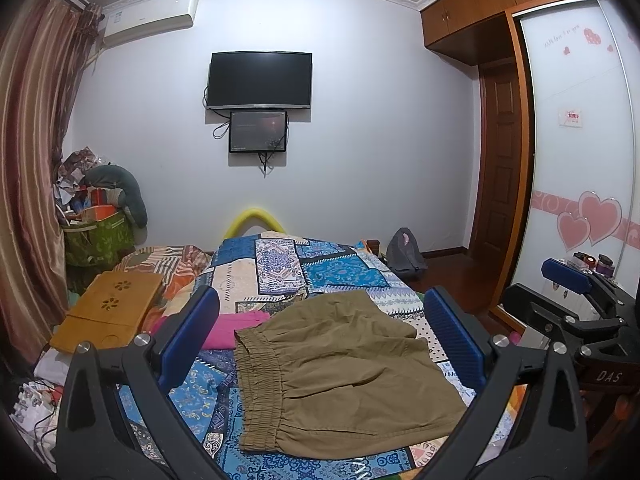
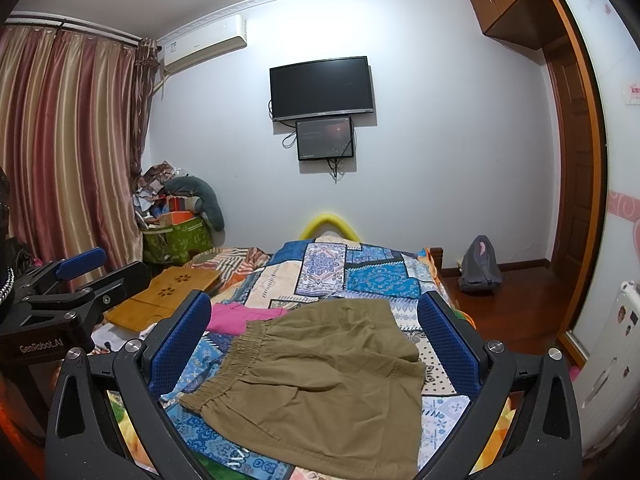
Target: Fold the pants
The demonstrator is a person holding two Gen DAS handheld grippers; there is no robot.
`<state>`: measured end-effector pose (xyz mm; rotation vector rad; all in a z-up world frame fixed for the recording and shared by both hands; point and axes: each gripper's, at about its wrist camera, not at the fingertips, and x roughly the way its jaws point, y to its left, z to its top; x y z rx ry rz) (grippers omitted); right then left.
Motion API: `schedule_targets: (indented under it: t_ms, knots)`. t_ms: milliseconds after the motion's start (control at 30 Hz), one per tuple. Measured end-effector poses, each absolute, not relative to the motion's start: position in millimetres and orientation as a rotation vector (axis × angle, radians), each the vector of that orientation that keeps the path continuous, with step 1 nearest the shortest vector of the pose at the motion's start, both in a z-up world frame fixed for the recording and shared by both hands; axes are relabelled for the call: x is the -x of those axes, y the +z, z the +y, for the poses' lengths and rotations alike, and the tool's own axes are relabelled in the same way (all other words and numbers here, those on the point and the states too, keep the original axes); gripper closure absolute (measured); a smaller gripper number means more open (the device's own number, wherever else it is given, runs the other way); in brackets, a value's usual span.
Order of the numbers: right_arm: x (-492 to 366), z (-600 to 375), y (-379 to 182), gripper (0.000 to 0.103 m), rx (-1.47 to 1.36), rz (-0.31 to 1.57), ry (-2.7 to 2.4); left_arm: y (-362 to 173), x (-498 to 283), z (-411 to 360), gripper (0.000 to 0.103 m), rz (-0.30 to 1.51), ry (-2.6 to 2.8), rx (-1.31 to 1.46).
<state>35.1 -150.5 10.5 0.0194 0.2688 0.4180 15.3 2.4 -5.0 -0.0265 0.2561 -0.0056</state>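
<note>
Black "GenRobot.AI" left hand-held gripper [image 2: 80, 264], "DAS" right [image 1: 568, 276]

pink garment [image 1: 240, 330] partly under the khaki pants [image 1: 340, 372], wardrobe door writing [image 1: 562, 36] too small to read, small screen [image 2: 325, 139] content indistinct

We see our left gripper [image 1: 318, 334] spread wide above the olive pants [image 1: 344, 376], which lie flat at lower centre on the patchwork bedspread [image 1: 320, 268]. Our right gripper [image 1: 576, 280] shows at the right edge, its fingers also apart.
</note>
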Motion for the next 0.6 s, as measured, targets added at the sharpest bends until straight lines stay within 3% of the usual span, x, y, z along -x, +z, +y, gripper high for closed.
schedule_targets:
  t_ms: [600]
  knots:
    - [-35.0,-146.1,11.7,0.000,-0.016,0.268,0.425,-8.4,-14.1,1.8,0.000,0.258,-0.006,0.020]
